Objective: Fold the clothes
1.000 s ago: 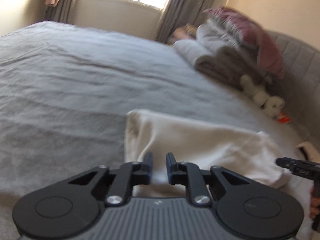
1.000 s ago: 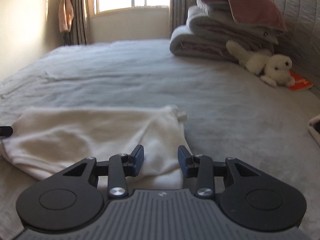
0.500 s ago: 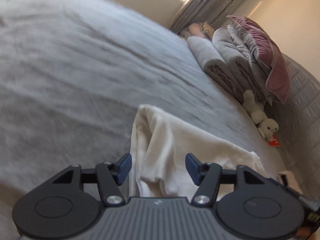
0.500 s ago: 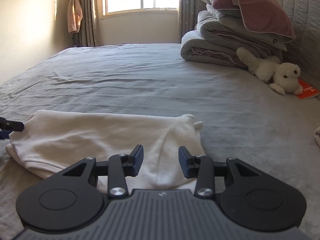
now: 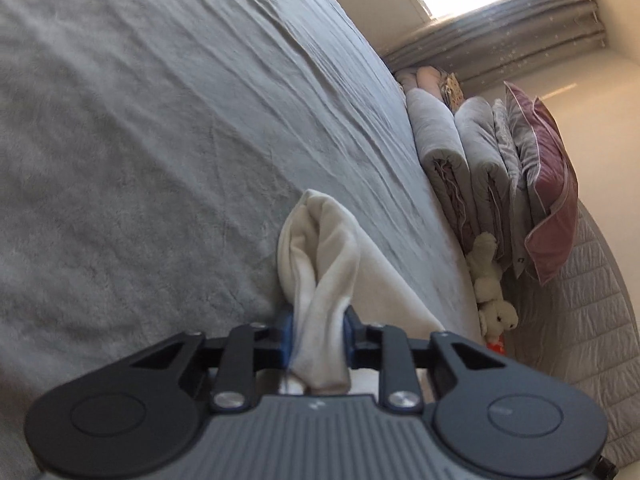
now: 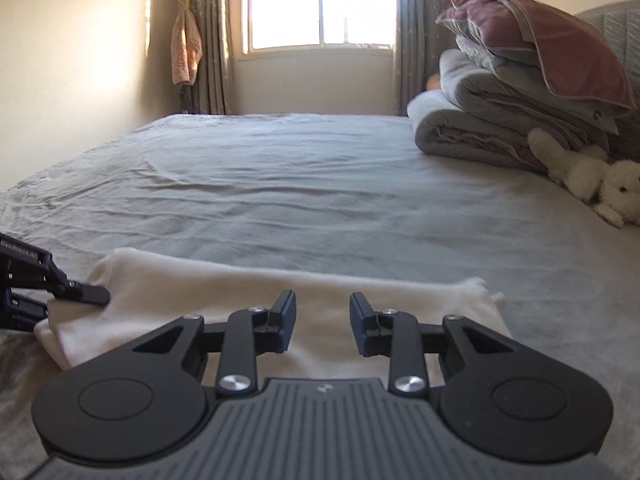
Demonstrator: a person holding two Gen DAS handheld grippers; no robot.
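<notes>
Left gripper (image 5: 317,336), jaws just closed, clamps a bunched edge of the cream fleece garment (image 6: 248,300) lying near on the grey bedspread (image 6: 300,184); right gripper (image 6: 322,326), jaws narrowing, stands released above the garment's near right part

garment (image 6: 240,292) on bed (image 6: 320,184) | folded quilts (image 6: 480,128) far right | window (image 6: 320,0) behind

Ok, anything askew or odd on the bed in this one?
Nothing damaged or spilled. The cream garment lies flat except its left end, bunched and twisted where the left gripper has just closed on it. The right gripper hovers open above the near edge. The plush toy leans against the stacked bedding.
</notes>
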